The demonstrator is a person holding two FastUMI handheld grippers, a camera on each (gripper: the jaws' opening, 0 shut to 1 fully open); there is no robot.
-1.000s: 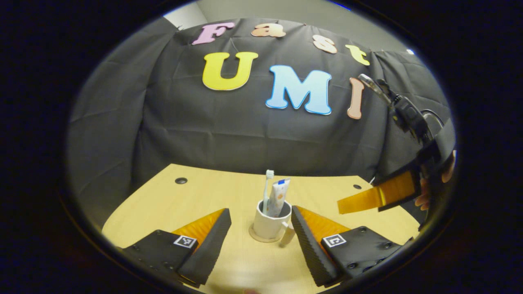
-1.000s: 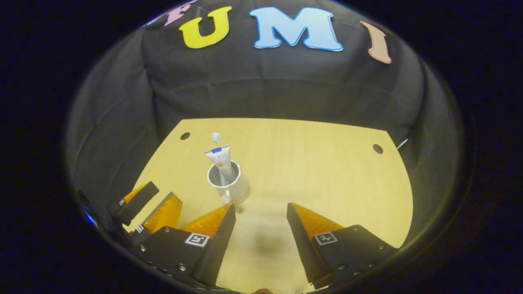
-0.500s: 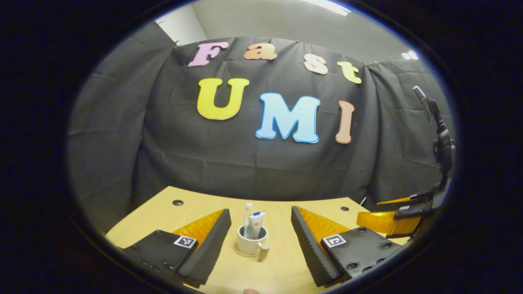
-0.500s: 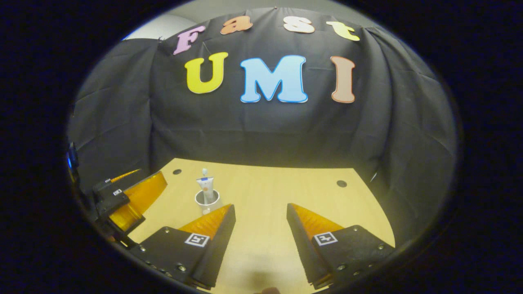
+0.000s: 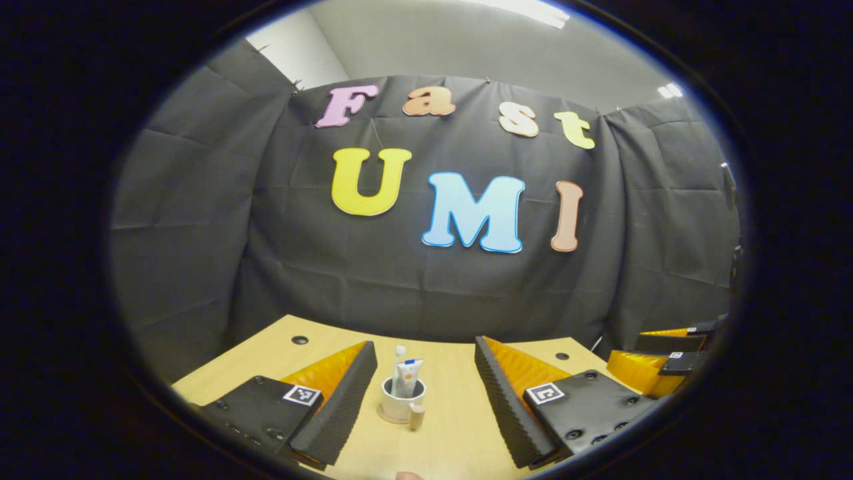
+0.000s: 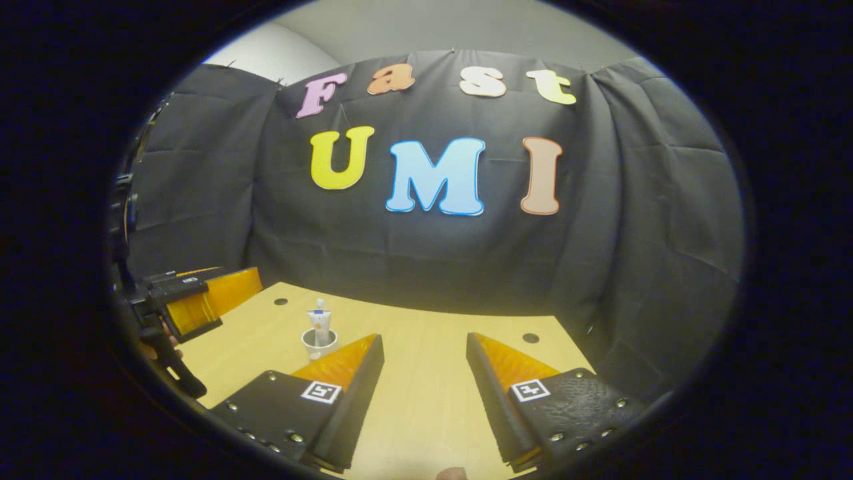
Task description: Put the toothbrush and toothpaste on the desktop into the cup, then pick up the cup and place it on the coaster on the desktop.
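Observation:
A white cup point(image 5: 398, 404) stands on a round wooden coaster point(image 5: 384, 418) on the tan desktop point(image 5: 453, 440). A toothbrush point(image 5: 398, 360) and a toothpaste tube point(image 5: 410, 375) stick up out of it. The cup's handle point(image 5: 417, 419) points toward me. My left gripper point(image 5: 425, 393) is open, well back from the cup, nothing between its fingers. In the right gripper view the cup point(image 6: 318, 342) sits to the left, the toothpaste tube point(image 6: 320, 325) upright in it. My right gripper point(image 6: 423, 387) is open and apart from the cup. The other gripper point(image 6: 200, 303) hovers at the left.
The desktop point(image 6: 426, 413) has small round holes point(image 5: 299, 340) point(image 6: 530, 338) near its far corners. Black cloth hangs behind and beside it. In the left gripper view the right gripper's orange fingers point(image 5: 636, 367) show at the right edge. A hand point(image 6: 156, 347) holds the left gripper.
Both grippers have pulled back and tilted up from the cup, which now looks smaller and farther. The cup has stayed on the coaster. Both grippers remain open.

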